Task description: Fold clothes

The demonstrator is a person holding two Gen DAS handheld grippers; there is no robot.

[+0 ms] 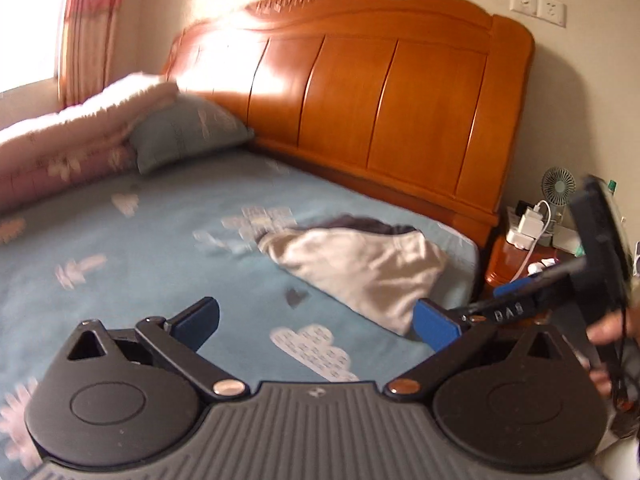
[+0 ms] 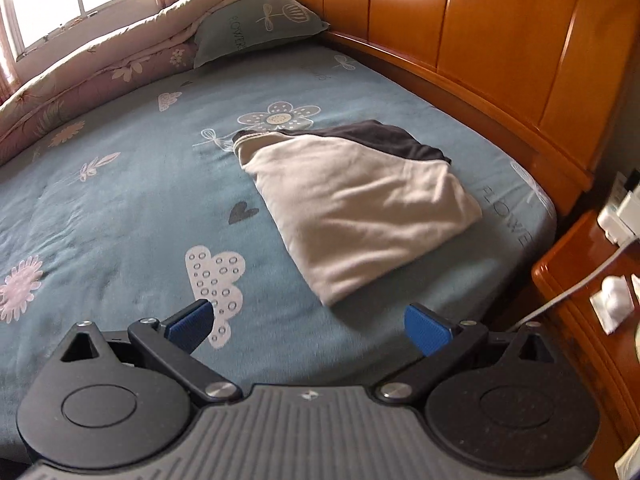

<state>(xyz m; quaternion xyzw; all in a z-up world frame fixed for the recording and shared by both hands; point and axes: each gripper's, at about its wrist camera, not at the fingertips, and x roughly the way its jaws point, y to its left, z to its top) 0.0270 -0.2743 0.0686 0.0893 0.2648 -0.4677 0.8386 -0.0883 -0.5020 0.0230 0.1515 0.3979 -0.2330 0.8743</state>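
A folded cream garment (image 2: 360,208) with a dark piece (image 2: 384,138) tucked under its far edge lies on the blue flowered bedsheet (image 2: 140,200), near the headboard side. My right gripper (image 2: 310,326) hovers over the sheet just short of the garment's near corner, open and holding nothing. In the left wrist view the same garment (image 1: 360,268) lies ahead and to the right. My left gripper (image 1: 316,326) is open over the sheet, nothing between its blue pads. The right gripper (image 1: 510,294) shows at the right edge of that view, held by a hand (image 1: 608,332).
A wooden headboard (image 1: 380,92) runs behind the garment. A grey-blue pillow (image 2: 256,24) and a rolled pink quilt (image 2: 100,68) line the far side by the window. A wooden nightstand (image 2: 580,300) with chargers, cables and a small fan (image 1: 558,188) stands at the bed's right.
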